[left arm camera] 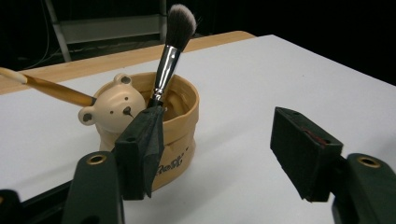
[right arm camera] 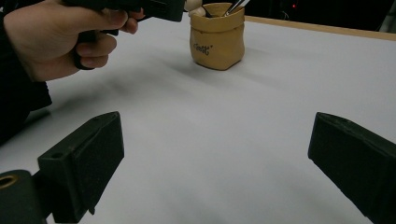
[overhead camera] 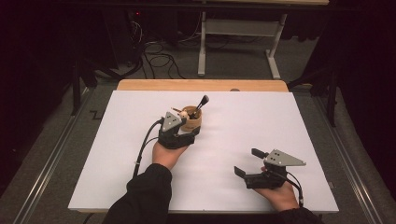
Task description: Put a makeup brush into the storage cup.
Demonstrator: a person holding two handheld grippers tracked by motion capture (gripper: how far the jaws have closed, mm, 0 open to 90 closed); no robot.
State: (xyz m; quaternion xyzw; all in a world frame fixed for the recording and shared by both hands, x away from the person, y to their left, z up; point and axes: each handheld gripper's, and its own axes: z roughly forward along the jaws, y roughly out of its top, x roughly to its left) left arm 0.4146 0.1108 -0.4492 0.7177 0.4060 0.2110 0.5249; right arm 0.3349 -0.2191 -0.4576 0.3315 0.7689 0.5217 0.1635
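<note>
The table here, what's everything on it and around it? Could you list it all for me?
pot: one, tan, soft-looking, near the middle of the board
makeup brush: one, silver ferrule with dark bristles, standing in the pot
bear-head piece: one, cream, at the pot's rim
wooden stick: one, brown with a pale tip, leaning out of the pot
white board: one, covering the table
wooden table edge: one, light brown, beyond the board
metal frame: one, pale grey, on the floor behind
cables: several, dark, on the floor behind
left gripper: black, open, at the pot
right gripper: black, open, over bare board
</note>
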